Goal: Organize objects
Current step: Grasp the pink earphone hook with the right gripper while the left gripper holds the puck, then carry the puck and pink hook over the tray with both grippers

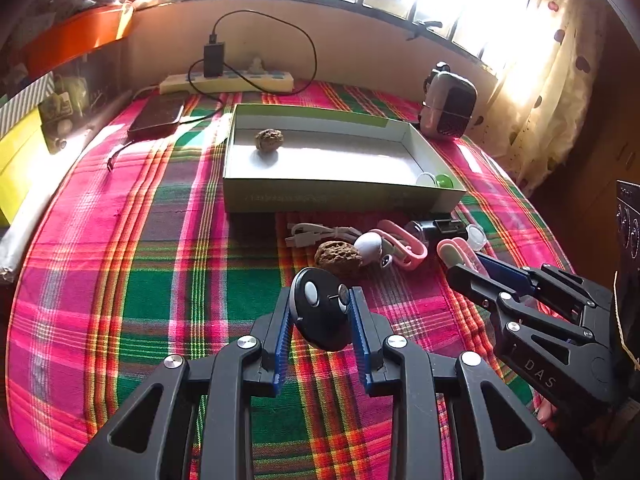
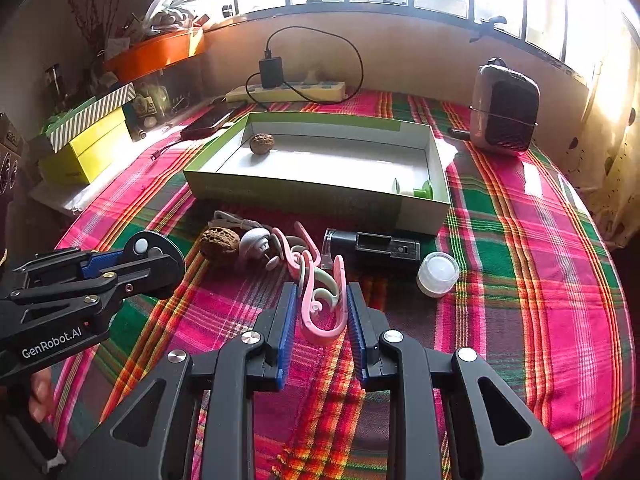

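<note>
You are gripping a black round disc [image 1: 320,312] in your left gripper [image 1: 320,304] and a pink curved plastic clip [image 2: 320,308] in your right gripper [image 2: 322,300], while the shallow green-and-white cardboard box [image 1: 320,196] at twelve o'clock is holding a brown wrinkled walnut [image 1: 269,139] and a small green-and-white piece [image 1: 438,181].

The left gripper [image 1: 320,300] points downward at a slant over the cloth, its blue-padded jaws pressed on either side of a round black disc [image 1: 318,312] that stands on edge between them. The right gripper [image 2: 322,306] tilts down at much the same angle beside it — its pads [image 2: 289,320] clamp a pink curled clip [image 2: 320,312]. A fingertip [image 2: 40,396] of the person's left hand shows under the left gripper's handle — little else of either hand is visible.
</note>
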Action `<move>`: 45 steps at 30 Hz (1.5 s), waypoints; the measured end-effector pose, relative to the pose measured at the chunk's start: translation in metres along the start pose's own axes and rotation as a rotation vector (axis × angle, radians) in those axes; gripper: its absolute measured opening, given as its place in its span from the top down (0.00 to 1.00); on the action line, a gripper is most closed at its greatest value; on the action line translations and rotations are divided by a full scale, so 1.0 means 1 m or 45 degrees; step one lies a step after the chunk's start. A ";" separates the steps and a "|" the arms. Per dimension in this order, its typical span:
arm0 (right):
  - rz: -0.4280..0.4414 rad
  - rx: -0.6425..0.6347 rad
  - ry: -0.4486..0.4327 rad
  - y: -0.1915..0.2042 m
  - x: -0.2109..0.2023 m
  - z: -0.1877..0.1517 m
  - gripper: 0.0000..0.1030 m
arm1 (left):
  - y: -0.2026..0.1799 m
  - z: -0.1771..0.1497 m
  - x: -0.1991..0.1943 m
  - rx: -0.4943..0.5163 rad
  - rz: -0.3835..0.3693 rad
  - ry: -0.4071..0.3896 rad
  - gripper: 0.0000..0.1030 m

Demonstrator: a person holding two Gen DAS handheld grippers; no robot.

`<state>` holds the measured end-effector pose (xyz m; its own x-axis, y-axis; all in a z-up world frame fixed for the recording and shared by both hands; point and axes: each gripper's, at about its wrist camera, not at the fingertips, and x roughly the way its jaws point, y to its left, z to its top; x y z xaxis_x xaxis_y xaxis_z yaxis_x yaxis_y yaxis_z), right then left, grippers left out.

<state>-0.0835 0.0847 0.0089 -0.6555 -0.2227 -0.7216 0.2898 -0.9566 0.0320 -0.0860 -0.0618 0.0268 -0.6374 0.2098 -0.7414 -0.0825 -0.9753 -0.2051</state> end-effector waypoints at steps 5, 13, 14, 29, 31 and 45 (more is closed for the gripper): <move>0.003 0.003 -0.023 -0.003 -0.006 0.006 0.75 | -0.004 0.006 -0.003 0.016 0.011 -0.017 0.76; 0.005 0.013 -0.045 -0.010 -0.008 0.018 0.75 | -0.009 0.019 -0.004 0.039 0.020 -0.042 0.76; 0.005 0.015 -0.048 -0.012 -0.008 0.019 0.75 | -0.009 0.020 -0.004 0.042 0.020 -0.044 0.76; -0.016 0.024 -0.077 -0.033 0.001 0.059 0.75 | -0.007 0.056 0.010 0.056 0.027 -0.074 0.76; -0.020 0.029 -0.077 -0.036 0.005 0.066 0.75 | -0.006 0.062 0.014 0.056 0.030 -0.076 0.76; -0.048 0.028 -0.051 -0.055 0.051 0.114 0.75 | 0.012 0.098 0.051 0.037 0.081 -0.056 0.76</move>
<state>-0.2124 0.1042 0.0489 -0.6929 -0.1935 -0.6946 0.2494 -0.9682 0.0208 -0.1944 -0.0697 0.0494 -0.6750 0.1448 -0.7235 -0.0623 -0.9882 -0.1396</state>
